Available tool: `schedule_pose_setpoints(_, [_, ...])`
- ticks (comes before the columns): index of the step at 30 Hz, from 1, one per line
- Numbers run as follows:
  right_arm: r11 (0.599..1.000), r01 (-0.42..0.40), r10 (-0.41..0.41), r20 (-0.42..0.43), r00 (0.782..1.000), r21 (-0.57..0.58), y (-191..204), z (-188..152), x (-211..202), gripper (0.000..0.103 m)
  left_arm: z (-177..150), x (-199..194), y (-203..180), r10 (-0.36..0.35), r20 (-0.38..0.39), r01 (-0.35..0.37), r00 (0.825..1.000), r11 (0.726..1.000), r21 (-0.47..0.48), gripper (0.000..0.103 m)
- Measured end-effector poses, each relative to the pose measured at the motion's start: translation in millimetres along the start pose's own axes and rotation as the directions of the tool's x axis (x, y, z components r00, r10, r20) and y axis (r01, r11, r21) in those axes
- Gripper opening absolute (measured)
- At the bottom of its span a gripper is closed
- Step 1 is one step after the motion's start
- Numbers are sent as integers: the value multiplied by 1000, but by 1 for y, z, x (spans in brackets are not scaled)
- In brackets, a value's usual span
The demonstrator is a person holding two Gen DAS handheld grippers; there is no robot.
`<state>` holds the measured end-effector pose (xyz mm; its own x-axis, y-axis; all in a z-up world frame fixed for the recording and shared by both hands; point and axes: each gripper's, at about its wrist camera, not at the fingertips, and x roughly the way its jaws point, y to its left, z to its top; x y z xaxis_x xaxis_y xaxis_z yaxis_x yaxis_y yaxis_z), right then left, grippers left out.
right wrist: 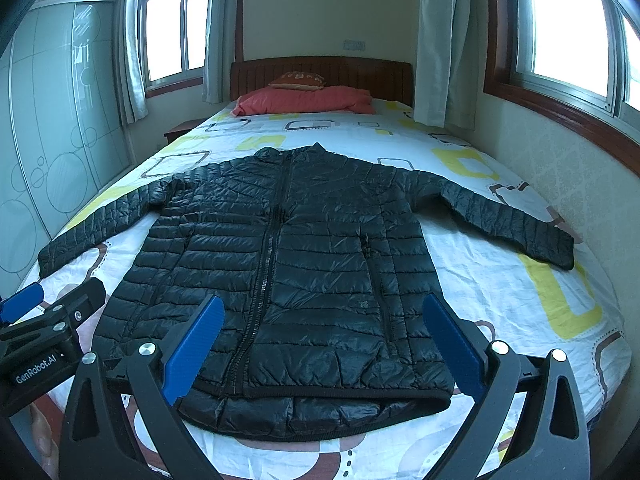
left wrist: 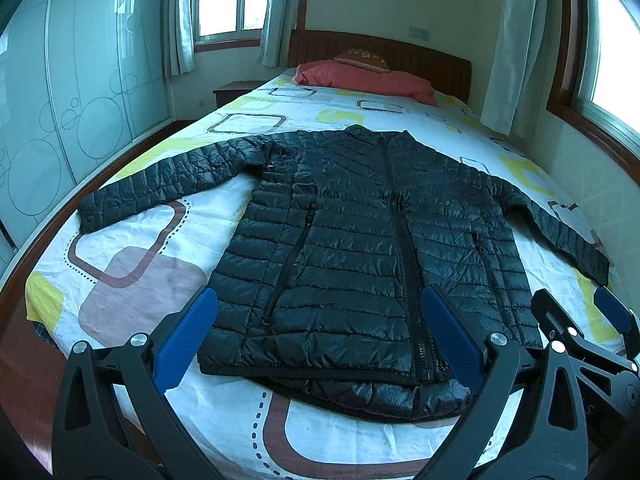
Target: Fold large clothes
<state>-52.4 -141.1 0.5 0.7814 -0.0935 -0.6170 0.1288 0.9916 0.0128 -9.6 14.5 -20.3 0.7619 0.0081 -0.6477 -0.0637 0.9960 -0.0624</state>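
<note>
A black quilted puffer jacket (left wrist: 352, 240) (right wrist: 288, 264) lies flat and zipped on the bed, collar toward the headboard, both sleeves spread out to the sides. My left gripper (left wrist: 320, 308) hovers open above the hem on the left half, nothing between its blue pads. My right gripper (right wrist: 324, 312) is open too, held over the hem's right half. In the left wrist view the right gripper (left wrist: 576, 304) shows at the lower right, beside the jacket's right edge. In the right wrist view the left gripper (right wrist: 64, 296) sits at the lower left, near the left sleeve cuff (right wrist: 52, 256).
The bed (right wrist: 500, 280) has a white sheet with yellow and brown squares. A red pillow (left wrist: 364, 78) lies at the wooden headboard (right wrist: 320, 70). A wall (right wrist: 560, 168) runs close along the right side; a glass-door wardrobe (left wrist: 60, 120) stands left. Curtains hang at the windows.
</note>
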Motion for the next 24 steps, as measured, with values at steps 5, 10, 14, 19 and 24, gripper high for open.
schedule_pose_setpoints(5, [1000,-7,7,-9,1000,2,3,-7,8,99,-3,7,2,1,-12,-1,1000,1000,-7,101])
schedule_pose_setpoints(10, [996,-47,49,-32,998,74,-14,-8,29,99,9,32,11,-18,-57,15,998,998,-54,101])
schedule_pose_setpoints(14, [984,-66,73,-40,997,167,-43,-4,53,99,14,76,34,-62,-170,36,983,987,-155,101])
schedule_pose_setpoints(19, [951,-41,58,-48,997,308,-105,0,92,99,17,129,74,-46,-239,-21,970,962,-271,101])
schedule_pose_setpoints(24, [882,11,-6,-13,1000,472,-185,-1,124,93,24,169,118,46,-239,-129,970,931,-342,100])
